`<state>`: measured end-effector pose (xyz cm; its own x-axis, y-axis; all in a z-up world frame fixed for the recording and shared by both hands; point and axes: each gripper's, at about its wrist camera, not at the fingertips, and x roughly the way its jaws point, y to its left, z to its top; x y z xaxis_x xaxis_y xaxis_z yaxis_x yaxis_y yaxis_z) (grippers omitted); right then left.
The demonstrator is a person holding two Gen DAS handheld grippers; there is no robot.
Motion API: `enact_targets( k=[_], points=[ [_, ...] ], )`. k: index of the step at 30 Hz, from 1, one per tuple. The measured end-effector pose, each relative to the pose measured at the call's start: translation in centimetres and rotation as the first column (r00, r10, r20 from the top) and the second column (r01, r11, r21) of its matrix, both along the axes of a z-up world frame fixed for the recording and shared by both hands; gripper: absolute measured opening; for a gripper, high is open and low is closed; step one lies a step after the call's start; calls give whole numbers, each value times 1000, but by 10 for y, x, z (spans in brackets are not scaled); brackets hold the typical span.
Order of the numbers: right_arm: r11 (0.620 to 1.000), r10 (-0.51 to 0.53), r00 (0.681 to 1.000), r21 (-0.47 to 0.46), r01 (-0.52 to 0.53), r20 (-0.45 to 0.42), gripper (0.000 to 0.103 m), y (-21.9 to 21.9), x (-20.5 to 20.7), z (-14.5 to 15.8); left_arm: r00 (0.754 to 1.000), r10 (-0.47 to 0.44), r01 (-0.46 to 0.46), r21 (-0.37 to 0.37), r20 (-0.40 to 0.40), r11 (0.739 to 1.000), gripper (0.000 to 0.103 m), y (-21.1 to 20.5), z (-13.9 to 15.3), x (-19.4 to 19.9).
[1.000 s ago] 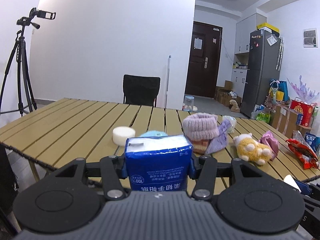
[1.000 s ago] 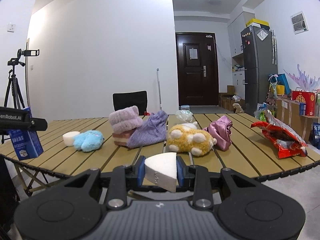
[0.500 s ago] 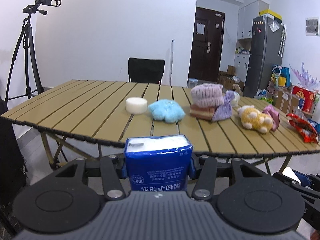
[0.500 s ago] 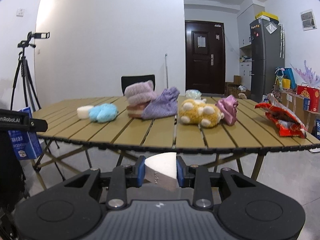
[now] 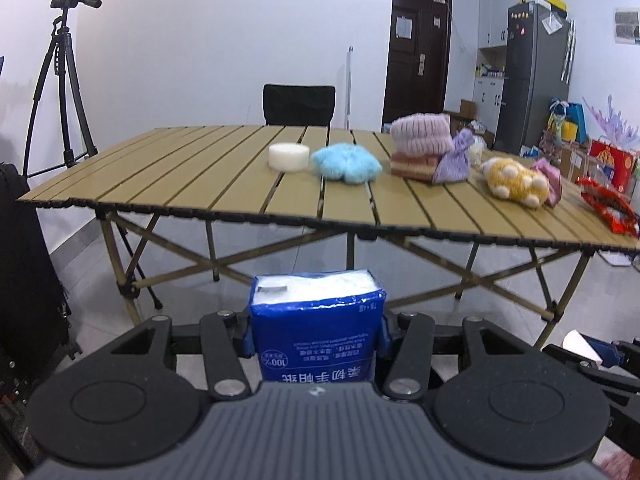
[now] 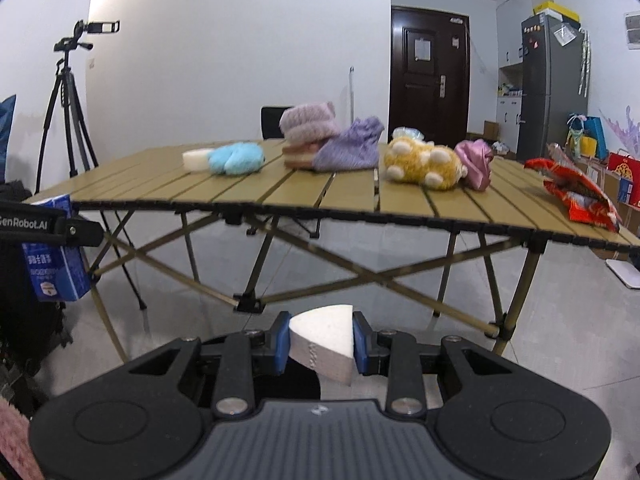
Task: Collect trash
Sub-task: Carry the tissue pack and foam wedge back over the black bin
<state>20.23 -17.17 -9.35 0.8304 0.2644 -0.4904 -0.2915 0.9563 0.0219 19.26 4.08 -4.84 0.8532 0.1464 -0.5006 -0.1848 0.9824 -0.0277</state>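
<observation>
My left gripper (image 5: 316, 336) is shut on a blue tissue pack (image 5: 316, 332), held below and in front of the slatted table (image 5: 200, 184). The pack also shows at the left edge of the right wrist view (image 6: 54, 260). My right gripper (image 6: 320, 344) is shut on a white wedge-shaped foam piece (image 6: 324, 344), also below table height. A red snack bag (image 6: 576, 196) lies at the table's right end; it shows in the left wrist view too (image 5: 608, 208).
On the table lie a white foam disc (image 5: 289, 156), a blue plush (image 5: 346, 162), a pink knit hat (image 5: 420, 140), a purple cloth (image 5: 454, 158), a yellow plush (image 5: 514, 182) and a pink pouch (image 6: 476, 158). A tripod (image 5: 60, 80) stands left; a chair (image 5: 298, 104) behind.
Both grippers have drawn back from the table and dropped below its top, each still holding its item. The table's legs now show.
</observation>
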Motion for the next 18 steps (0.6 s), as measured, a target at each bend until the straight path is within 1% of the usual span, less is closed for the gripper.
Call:
enact_targets(
  k=[11,18],
  points=[
    [999,15,996,-29,-18,-93,30,7,-18,-21,994,17,-14,29,-110,999,52,6,-35,-19],
    [999,21,987,-43,-28,-159,30,8,-23,-36,983,-8,17,46,-185,999,52,5,-56,-21]
  ],
)
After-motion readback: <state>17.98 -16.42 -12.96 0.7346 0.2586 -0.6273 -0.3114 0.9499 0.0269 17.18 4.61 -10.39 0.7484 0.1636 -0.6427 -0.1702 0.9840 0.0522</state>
